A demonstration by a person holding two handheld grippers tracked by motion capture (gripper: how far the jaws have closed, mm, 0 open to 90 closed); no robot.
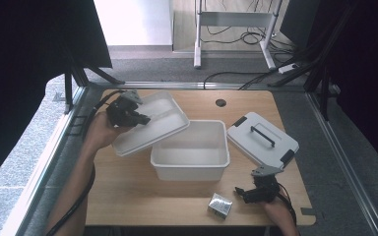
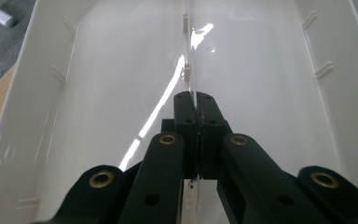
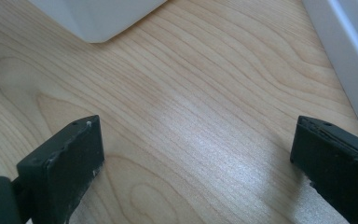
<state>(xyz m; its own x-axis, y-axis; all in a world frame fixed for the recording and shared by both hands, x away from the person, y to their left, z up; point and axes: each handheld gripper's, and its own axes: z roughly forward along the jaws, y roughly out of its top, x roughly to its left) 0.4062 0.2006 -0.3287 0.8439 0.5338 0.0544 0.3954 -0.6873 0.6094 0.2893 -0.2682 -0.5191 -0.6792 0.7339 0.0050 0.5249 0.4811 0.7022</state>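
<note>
A white insert tray [image 1: 150, 123] hangs tilted over the left rim of the open white bin [image 1: 189, 167]. My left gripper [image 1: 145, 119] is shut on the tray's thin centre divider [image 2: 187, 56]. In the left gripper view the jaws [image 2: 195, 100] press together on that divider, with the tray's glossy floor [image 2: 98, 79] on both sides. My right gripper [image 1: 238, 193] is low over the table's front right, open, with nothing in it. Bare wood lies between its wide-apart jaws [image 3: 196, 144].
The bin's grey-white lid [image 1: 262, 137] with a dark handle lies at the right of the wooden table [image 1: 142, 196]. A small grey box [image 1: 220, 205] stands near the front edge, just left of the right gripper. A rounded white corner [image 3: 98, 16] lies ahead of the right gripper.
</note>
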